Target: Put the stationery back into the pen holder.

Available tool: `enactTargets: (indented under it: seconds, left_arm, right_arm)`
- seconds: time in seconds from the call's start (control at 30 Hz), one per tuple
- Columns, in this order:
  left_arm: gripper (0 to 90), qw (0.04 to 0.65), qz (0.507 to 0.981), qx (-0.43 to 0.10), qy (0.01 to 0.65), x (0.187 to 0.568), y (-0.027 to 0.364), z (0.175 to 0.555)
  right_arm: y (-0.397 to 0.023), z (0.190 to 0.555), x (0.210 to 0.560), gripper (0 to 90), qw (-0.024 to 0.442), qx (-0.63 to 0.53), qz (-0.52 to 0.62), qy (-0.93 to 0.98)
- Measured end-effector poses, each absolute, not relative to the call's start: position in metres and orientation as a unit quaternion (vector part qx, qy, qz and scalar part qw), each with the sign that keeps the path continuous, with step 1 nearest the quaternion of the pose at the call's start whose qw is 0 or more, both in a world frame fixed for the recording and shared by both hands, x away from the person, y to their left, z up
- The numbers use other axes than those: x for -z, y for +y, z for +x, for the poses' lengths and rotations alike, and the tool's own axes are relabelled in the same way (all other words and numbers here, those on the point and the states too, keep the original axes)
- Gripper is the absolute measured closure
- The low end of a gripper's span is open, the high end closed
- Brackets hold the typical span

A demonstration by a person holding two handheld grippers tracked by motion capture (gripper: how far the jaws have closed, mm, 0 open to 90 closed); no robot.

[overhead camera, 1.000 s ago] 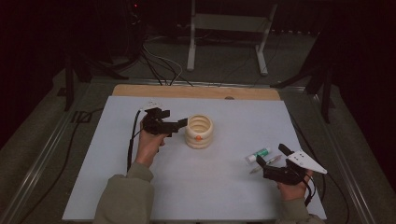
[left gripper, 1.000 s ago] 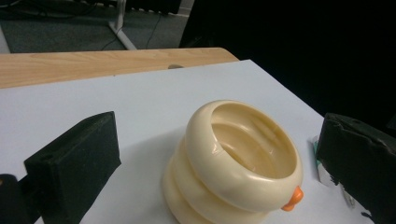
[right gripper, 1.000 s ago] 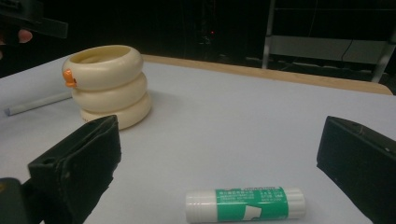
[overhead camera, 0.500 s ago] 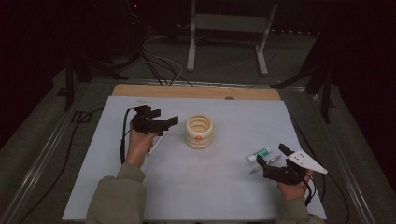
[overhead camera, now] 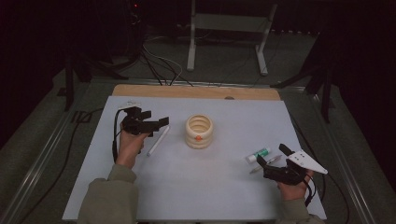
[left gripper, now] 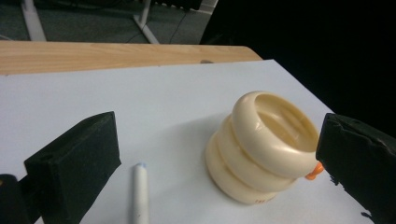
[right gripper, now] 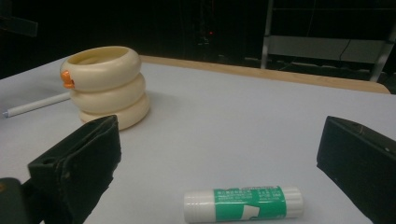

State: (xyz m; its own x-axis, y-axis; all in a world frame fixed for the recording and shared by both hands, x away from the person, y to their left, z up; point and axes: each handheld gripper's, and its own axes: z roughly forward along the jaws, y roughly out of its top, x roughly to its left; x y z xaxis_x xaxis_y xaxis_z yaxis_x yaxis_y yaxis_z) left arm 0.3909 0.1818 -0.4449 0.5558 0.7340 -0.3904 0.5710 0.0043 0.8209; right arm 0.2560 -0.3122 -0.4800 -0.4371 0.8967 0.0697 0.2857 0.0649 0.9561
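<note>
— Pen (overhead camera: 158,140) lies white on the table (overhead camera: 224,196), at nine o'clock from the cream ringed holder (overhead camera: 199,131); left gripper (overhead camera: 159,123) above it, jaws wide, holding nothing.
— Right gripper (overhead camera: 268,161)?
— Wide open, empty; glue stick (right gripper: 243,204) between its jaws on the sheet.

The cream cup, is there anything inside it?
The cup looks empty near the top: the left gripper view shows only bare ribbed inner wall. Its own rim hides the bottom, so something small could lie there. The white pen lies outside, beside it.
</note>
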Motion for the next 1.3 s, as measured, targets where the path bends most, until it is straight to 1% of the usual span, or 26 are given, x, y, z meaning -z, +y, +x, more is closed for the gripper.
enactTargets:
  seconds: [0.33, 0.63, 0.9, 1.3]
  left_arm:
    - [0.2, 0.516, 0.708, -0.052, 0.479, 0.457, 0.191, 0.392]
    - [0.1, 0.476, 0.735, -0.016, 0.483, 0.471, 0.187, 0.396]
    - [0.2, 0.434, 0.756, 0.002, 0.489, 0.484, 0.179, 0.401]
    - [1.0, 0.401, 0.768, 0.022, 0.500, 0.494, 0.173, 0.408]
  right_arm:
    - [-0.312, 0.256, 0.480, 0.3, 0.292, -0.522, 0.443, 0.668]
    - [-0.312, 0.256, 0.480, 0.3, 0.292, -0.522, 0.443, 0.668]
    - [-0.312, 0.256, 0.480, 0.3, 0.292, -0.522, 0.442, 0.669]
    - [-0.312, 0.256, 0.480, 0.3, 0.291, -0.522, 0.442, 0.669]
